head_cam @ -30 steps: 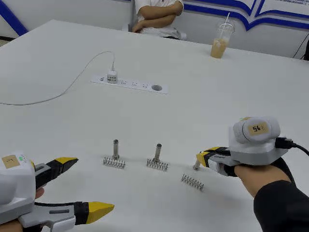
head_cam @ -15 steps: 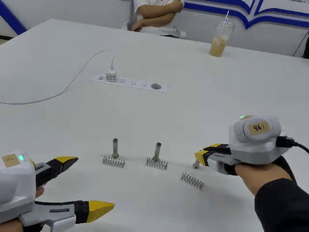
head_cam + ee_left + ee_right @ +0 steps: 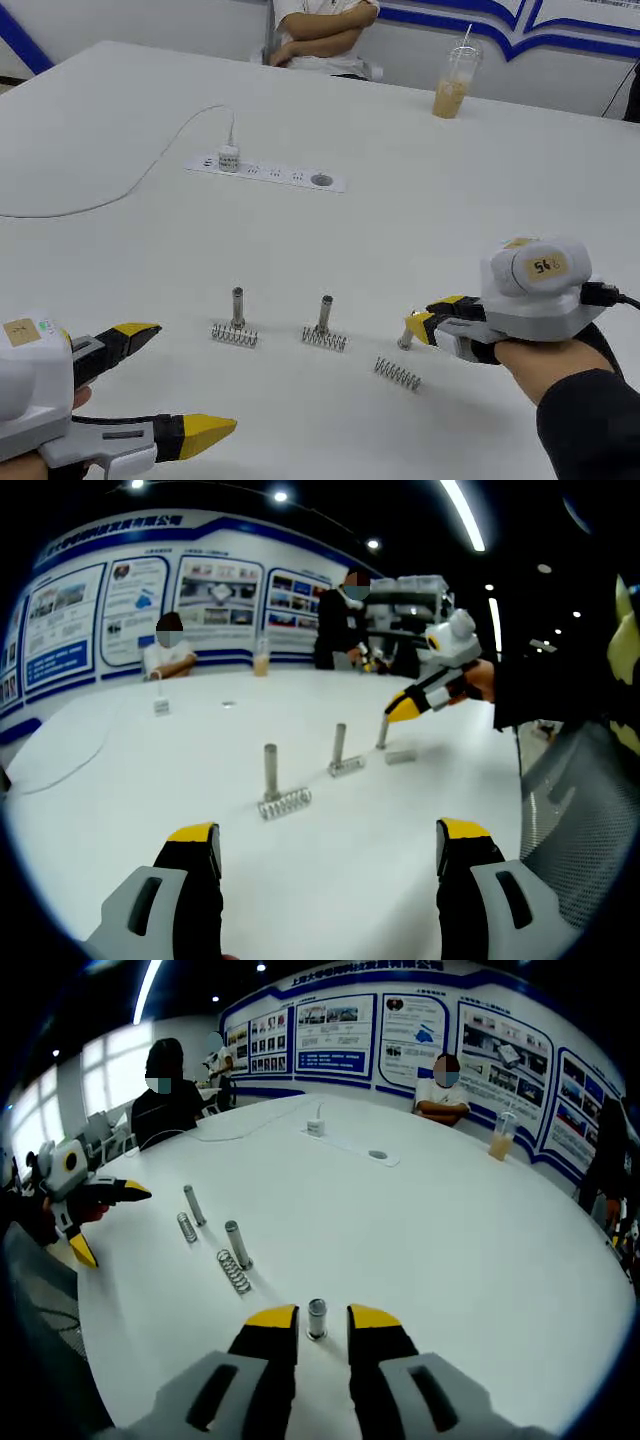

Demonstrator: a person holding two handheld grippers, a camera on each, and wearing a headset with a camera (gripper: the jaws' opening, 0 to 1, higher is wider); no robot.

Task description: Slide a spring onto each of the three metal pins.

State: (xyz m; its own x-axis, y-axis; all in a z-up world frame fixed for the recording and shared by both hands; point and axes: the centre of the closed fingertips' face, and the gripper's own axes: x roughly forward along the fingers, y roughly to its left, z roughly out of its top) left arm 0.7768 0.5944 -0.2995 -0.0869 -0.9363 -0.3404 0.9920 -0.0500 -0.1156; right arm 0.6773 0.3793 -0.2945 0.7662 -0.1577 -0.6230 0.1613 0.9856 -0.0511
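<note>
Head view: white table [image 3: 420, 210]. Left gripper [image 3: 178, 380] sits at the near left edge with its jaws wide apart and nothing between them; the left gripper view confirms the wide gap.

Left pin [image 3: 238, 305] stands upright, and the left spring [image 3: 234, 336] lies flat on the table, touching its near base. Middle pin [image 3: 325, 313] is also upright, with the middle spring [image 3: 324, 340] flat at its base in the same way. No spring sits on any pin.

Right spring [image 3: 397, 374] lies loose on the table, just near of the right pin [image 3: 405, 341]. Right gripper [image 3: 416, 326] is at that pin. In the right gripper view the jaws are drawn nearly together with the pin's top between them. Cannot tell whether they actually clamp it.

Far side: power strip [image 3: 265, 172] with one plug [image 3: 229, 158] and a drink cup [image 3: 450, 90].
</note>
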